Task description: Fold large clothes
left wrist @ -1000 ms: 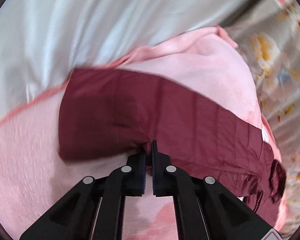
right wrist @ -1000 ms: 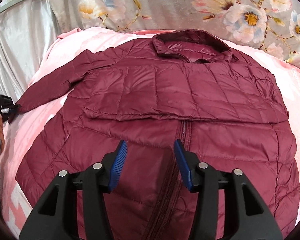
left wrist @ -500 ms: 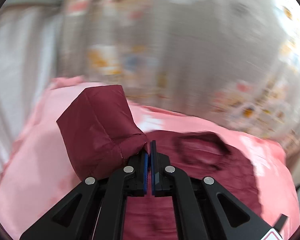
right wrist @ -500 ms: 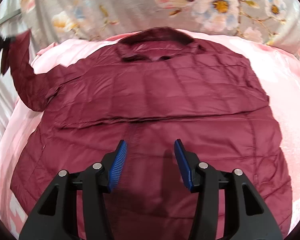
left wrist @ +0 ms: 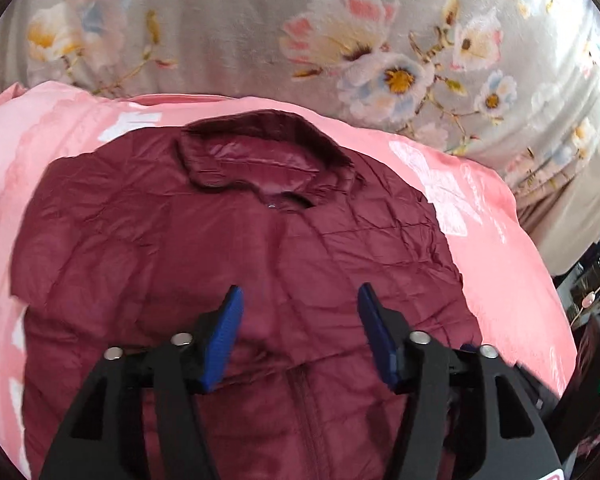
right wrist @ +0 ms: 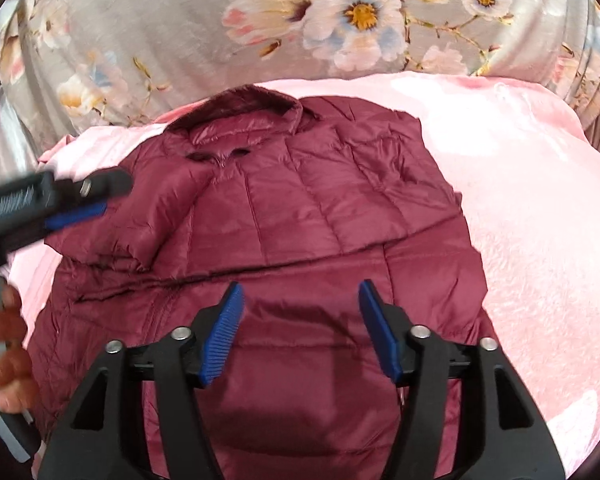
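Over pink fleece blanket (right wrist: pixel 540 240) | quilted maroon jacket (right wrist: pixel 300 208) lying sleeves-folded | left gripper (left wrist: pixel 298 332) jaws just opening, nothing between | right gripper (right wrist: pixel 300 330) jaws widening, gripping nothing

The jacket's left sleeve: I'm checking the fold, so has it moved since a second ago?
Yes. The sleeve lay out over the pink blanket; now it is folded across the jacket, below the collar.

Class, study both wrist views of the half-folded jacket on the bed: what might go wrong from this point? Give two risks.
1. The left gripper has just been opening, nothing between its jaws; the puffy sleeve it laid across the jacket may spring back.
2. The right gripper hangs open over the slick fabric; a shallow pinch could slip or drag the folded layers on the pink blanket.
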`<control>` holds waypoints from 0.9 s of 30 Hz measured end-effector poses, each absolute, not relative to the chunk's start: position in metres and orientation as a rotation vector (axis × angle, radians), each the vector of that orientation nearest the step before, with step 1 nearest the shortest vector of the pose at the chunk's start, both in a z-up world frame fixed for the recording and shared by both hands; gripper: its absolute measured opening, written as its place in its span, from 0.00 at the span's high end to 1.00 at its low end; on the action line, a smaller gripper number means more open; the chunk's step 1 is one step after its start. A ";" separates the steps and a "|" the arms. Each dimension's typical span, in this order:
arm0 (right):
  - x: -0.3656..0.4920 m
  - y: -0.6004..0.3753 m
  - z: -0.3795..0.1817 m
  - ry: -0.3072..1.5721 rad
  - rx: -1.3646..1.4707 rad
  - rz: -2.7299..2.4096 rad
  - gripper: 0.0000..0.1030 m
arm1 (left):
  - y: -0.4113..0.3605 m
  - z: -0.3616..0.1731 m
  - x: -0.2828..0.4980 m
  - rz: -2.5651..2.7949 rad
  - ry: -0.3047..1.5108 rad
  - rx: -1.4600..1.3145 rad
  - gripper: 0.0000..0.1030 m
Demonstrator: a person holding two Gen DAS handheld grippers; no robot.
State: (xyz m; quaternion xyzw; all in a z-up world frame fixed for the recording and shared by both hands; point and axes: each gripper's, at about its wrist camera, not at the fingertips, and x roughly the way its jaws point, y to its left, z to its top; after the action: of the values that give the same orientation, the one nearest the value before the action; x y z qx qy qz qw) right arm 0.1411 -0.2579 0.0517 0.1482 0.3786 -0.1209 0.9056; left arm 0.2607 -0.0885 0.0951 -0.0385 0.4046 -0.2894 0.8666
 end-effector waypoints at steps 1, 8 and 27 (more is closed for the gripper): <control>0.144 -0.257 0.054 0.775 0.307 -0.235 0.37 | -0.080 0.097 0.261 -0.595 0.838 -0.098 0.38; 0.185 -0.213 0.068 0.774 0.267 -0.085 0.31 | 0.026 0.108 0.286 -0.396 0.827 -0.246 0.33; 0.187 -0.280 0.031 0.847 0.329 -0.404 0.21 | 0.110 0.061 0.309 -0.198 0.920 -0.337 0.33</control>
State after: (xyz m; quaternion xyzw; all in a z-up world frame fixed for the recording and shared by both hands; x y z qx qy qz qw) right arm 0.1869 -0.2795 0.0306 0.1578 0.4061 -0.1937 0.8790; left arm 0.3085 0.1101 0.0612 -0.1617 0.4411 -0.0948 0.8777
